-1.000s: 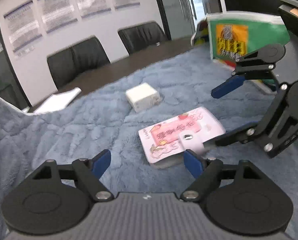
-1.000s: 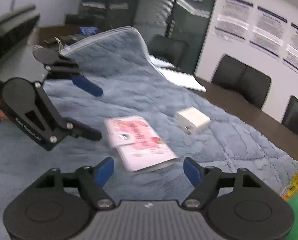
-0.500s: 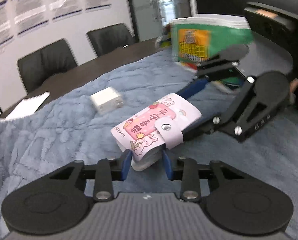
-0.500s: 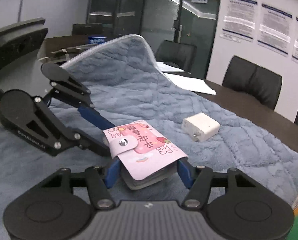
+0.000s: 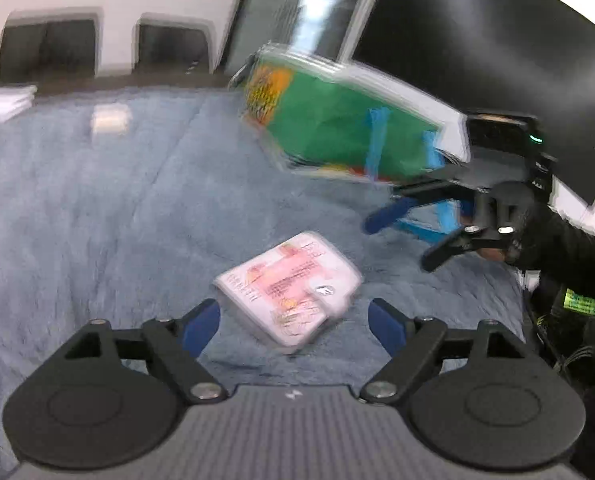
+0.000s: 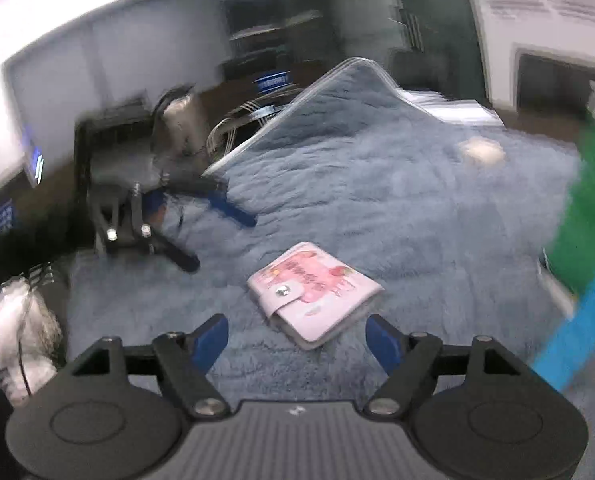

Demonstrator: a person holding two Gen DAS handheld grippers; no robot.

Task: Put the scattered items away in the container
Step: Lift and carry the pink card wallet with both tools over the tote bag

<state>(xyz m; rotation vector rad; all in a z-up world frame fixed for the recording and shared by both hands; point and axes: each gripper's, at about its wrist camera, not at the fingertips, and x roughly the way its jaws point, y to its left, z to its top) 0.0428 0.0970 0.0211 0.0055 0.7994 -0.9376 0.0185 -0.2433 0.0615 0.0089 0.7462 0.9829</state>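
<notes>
A pink snap-button wallet [image 5: 293, 294] lies flat on the blue plush blanket [image 5: 97, 216], also in the right wrist view [image 6: 315, 290]. My left gripper [image 5: 295, 322] is open and empty, with the wallet just ahead between its fingertips. My right gripper [image 6: 297, 338] is open and empty, just short of the wallet from the opposite side. Each gripper shows in the other's view: the right one [image 5: 413, 236] and the left one [image 6: 213, 236]. A green box container [image 5: 349, 136] stands at the blanket's far right. A white charger block [image 5: 109, 118] lies farther back, also in the right wrist view [image 6: 481, 150].
Black chairs [image 5: 93, 46] and a dark table edge lie beyond the blanket. White papers [image 5: 3, 100] sit at the far left. A raised blanket corner [image 6: 349, 76] and cables [image 6: 237, 120] show in the right wrist view. A plastic bag [image 6: 17, 332] is at the left.
Half a second ago both grippers held the wallet lifted. Now both have opened and pulled back, and the wallet lies on the blanket. Both views are motion-blurred.
</notes>
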